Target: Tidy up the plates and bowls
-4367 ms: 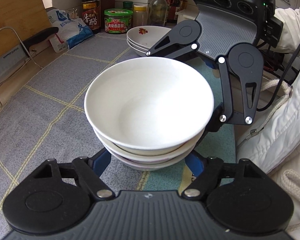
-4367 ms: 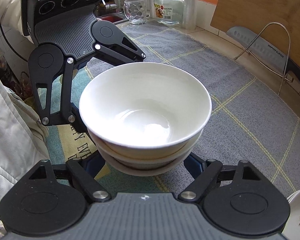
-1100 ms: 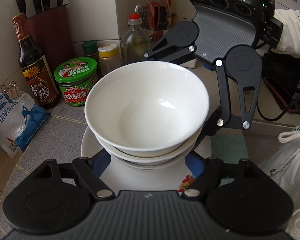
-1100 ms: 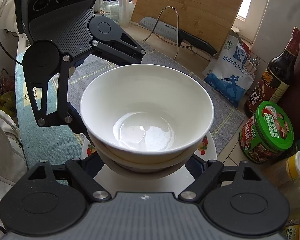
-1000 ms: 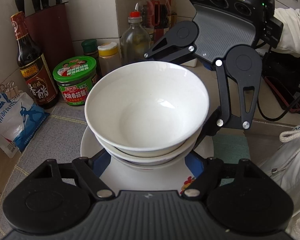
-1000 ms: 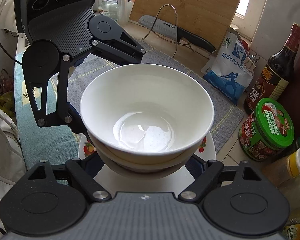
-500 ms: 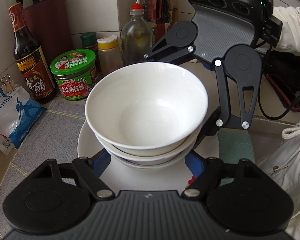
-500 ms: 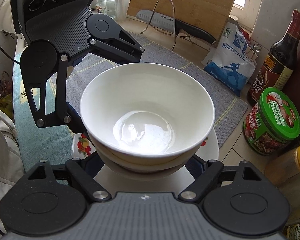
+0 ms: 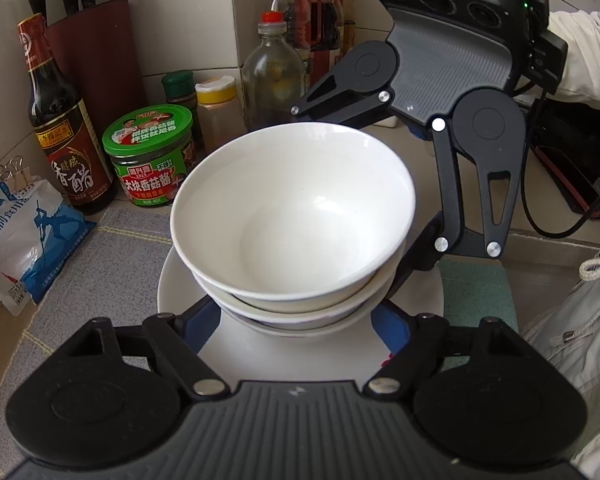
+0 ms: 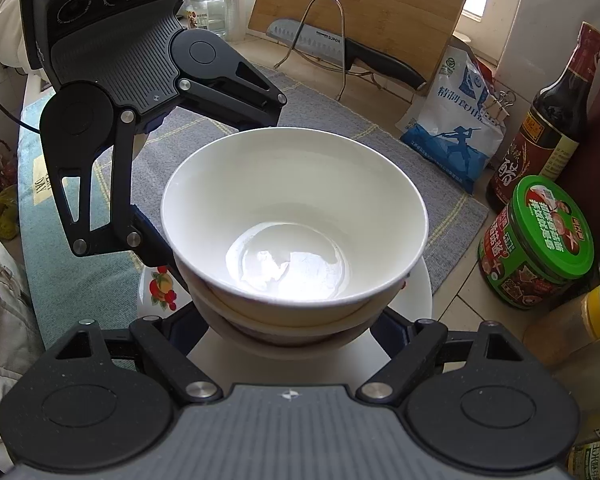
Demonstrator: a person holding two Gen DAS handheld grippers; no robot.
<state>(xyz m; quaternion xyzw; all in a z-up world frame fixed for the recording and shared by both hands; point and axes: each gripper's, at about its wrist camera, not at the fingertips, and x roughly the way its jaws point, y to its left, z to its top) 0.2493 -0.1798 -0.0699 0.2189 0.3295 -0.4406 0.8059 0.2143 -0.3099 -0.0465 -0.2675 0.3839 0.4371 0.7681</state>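
A stack of white bowls (image 9: 292, 220) is clamped from opposite sides by both grippers. My left gripper (image 9: 296, 320) is shut on the lower part of the bowl stack, its fingertips hidden under the bowls. My right gripper (image 10: 296, 320) is shut on the same stack (image 10: 292, 224) from the other side. The stack hangs just above a pile of white plates with a fruit print (image 9: 180, 288), also seen in the right wrist view (image 10: 160, 284). Each gripper's body shows in the other's view.
Behind the plates stand a green-lidded jar (image 9: 150, 152), a dark vinegar bottle (image 9: 60, 120), oil bottles (image 9: 274, 72) and a knife block (image 9: 96, 40). A salt bag (image 10: 456, 120), a knife (image 10: 340, 48) on a wire rack and a cutting board (image 10: 372, 8) sit on the grey mat (image 10: 332, 120).
Both grippers carried the bowl stack from the open mat to above the fruit-print plates. Over the last second the stack centred over them and sank slightly.
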